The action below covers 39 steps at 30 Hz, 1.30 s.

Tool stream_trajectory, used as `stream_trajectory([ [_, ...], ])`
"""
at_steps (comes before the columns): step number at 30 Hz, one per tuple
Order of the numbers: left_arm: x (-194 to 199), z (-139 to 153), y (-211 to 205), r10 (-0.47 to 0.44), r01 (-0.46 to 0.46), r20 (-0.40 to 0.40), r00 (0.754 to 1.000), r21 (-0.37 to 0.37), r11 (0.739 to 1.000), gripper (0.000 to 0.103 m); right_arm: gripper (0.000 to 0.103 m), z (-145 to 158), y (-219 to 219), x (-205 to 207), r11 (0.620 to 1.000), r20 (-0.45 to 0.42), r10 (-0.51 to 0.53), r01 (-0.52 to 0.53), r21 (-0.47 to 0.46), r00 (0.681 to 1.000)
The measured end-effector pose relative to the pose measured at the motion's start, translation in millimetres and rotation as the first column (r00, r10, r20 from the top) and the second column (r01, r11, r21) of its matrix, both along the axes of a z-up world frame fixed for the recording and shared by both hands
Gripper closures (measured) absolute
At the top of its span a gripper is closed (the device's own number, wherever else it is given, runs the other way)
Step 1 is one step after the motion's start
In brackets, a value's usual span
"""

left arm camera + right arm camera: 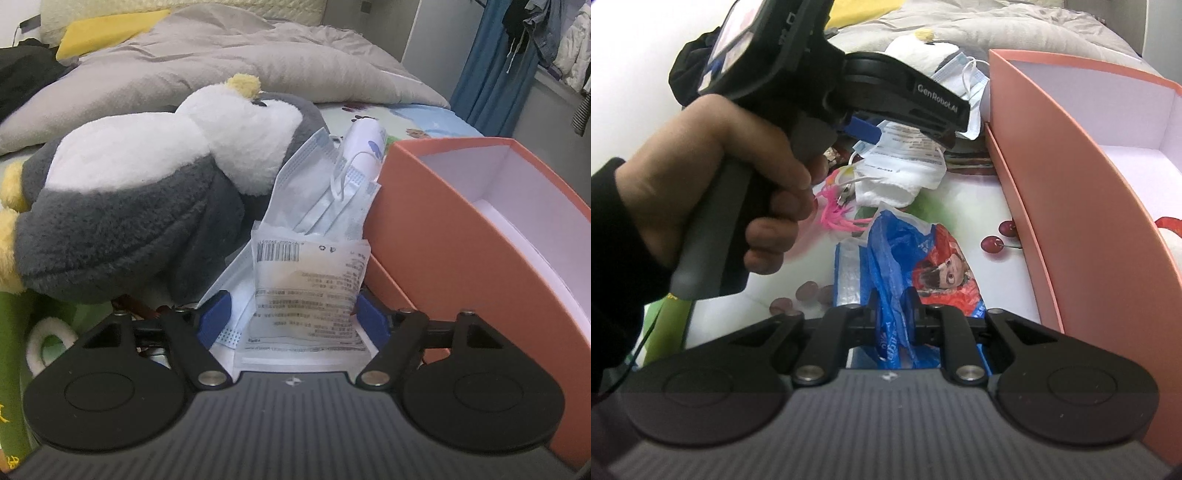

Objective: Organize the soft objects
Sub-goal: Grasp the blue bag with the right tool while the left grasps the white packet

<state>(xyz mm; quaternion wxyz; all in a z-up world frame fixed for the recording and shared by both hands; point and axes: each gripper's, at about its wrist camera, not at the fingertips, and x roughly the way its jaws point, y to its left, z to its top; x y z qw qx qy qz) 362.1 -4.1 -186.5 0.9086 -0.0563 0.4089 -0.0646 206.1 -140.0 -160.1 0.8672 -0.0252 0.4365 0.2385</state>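
My left gripper (293,314) is open, its blue fingers on either side of a clear packet of face masks (310,284) with a barcode. Loose blue masks (325,188) lie just beyond it. A grey and white penguin plush (147,192) lies to the left. An open orange box (491,236) stands to the right. In the right wrist view, my right gripper (894,314) is shut on a blue printed plastic bag (912,258). The left gripper (905,110) shows above the mask packet (905,166), beside the orange box (1071,221).
A grey duvet (221,62) and a yellow pillow (107,31) lie at the back of the bed. Clothes (535,40) hang at the far right. A pink stringy item (838,210) lies on the printed sheet (971,206). A white ring (40,343) lies at lower left.
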Motion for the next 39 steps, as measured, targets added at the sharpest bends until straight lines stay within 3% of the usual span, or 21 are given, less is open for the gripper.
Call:
stream_trajectory([
  [6,0.0,0.6,3.1,0.031,-0.031,-0.009,0.999,-0.002,1.0,0.054,0.087,2.5,-4.5,0.0,1.0,0.014,-0.02,0.02,0.009,1.0],
  [12,-14.5,13.9,10.6,0.06,-0.06,0.013,0.998,-0.02,0.998,0.062,0.088,6.6,-6.8,-2.3,0.999,0.023,-0.033,0.033,0.017,0.999],
  [29,-123.3,31.2,47.3,0.195,-0.198,-0.043,0.98,-0.08,0.977,0.062,0.091,14.6,-16.2,-12.8,0.995,0.041,-0.096,0.095,0.021,0.995],
  [39,-166.7,31.0,52.6,0.249,-0.26,-0.098,0.964,-0.126,0.957,0.062,0.091,17.8,-5.7,-18.9,0.999,0.028,-0.047,0.048,-0.025,0.999],
])
